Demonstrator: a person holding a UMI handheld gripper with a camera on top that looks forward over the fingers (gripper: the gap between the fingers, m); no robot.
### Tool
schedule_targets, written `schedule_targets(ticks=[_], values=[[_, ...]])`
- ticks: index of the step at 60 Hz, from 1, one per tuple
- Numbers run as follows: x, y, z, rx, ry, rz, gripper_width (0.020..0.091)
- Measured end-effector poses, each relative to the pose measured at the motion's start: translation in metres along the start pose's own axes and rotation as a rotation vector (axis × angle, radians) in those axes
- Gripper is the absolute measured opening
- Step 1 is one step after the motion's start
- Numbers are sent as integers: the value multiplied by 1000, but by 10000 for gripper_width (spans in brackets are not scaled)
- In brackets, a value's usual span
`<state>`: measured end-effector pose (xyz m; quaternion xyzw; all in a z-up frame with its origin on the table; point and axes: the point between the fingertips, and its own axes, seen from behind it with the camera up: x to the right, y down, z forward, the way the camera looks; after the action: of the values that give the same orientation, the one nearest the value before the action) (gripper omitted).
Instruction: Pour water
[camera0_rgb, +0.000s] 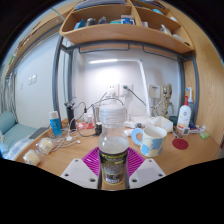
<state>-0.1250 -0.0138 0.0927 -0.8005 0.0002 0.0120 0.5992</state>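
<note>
Clear plastic, label wrapped round its middle: a water bottle (114, 160) stands upright between the two fingers of the gripper (113, 172), whose magenta pads (92, 160) press against its sides, clamping it. Just ahead and slightly right, a white mug (152, 140) with a blue pattern sits on the wooden counter (70, 156). A white bucket (113, 114) stands farther back, beneath a wall shelf (120, 33).
</note>
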Motion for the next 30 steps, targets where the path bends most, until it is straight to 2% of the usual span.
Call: schedule_targets(ticks=[5, 14, 21, 30], values=[[1, -2, 1, 9, 15, -6, 265], [-9, -11, 9, -39, 19, 10, 265], [-18, -25, 10, -50, -41, 200, 264], [-30, -52, 30, -132, -136, 600, 263]])
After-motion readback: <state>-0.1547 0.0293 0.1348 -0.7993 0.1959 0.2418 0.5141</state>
